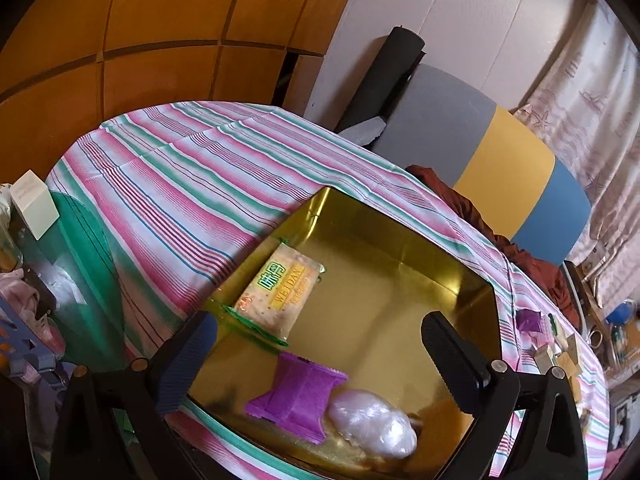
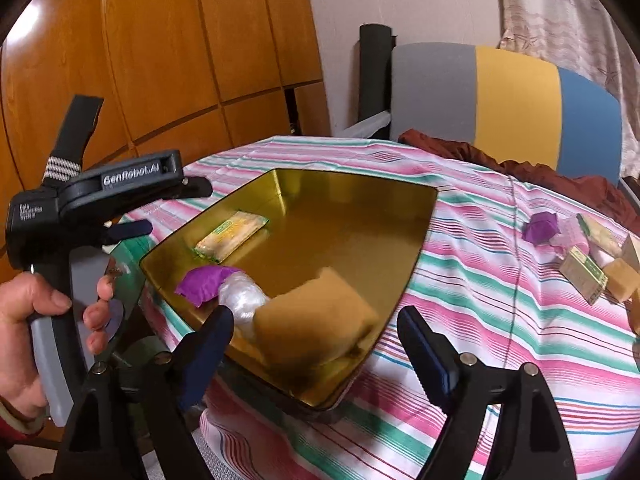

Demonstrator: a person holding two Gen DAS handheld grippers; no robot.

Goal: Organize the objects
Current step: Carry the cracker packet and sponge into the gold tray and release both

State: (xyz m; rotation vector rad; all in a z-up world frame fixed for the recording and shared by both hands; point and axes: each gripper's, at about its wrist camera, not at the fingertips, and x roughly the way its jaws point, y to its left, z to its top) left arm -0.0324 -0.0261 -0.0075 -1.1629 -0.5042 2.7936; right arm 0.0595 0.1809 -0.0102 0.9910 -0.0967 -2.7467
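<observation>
Four snacks already lie in the gold tin (image 2: 360, 204), among them the tan cake (image 2: 312, 320) between the released right gripper (image 2: 316, 344) and, beside the purple packet (image 1: 296, 396), below the equally released, empty left gripper (image 1: 320, 352), while more wait on the striped tablecloth (image 2: 480, 300).

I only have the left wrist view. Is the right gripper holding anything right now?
Observer: No. The right gripper is open, its fingers apart and gripping nothing, over the near end of the gold tray.
Operator: What is the tan shape I glimpse beside the clear-wrapped bundle?
Observer: A tan block, blurred, at the tray's near end, right next to the clear-wrapped bundle.
</observation>
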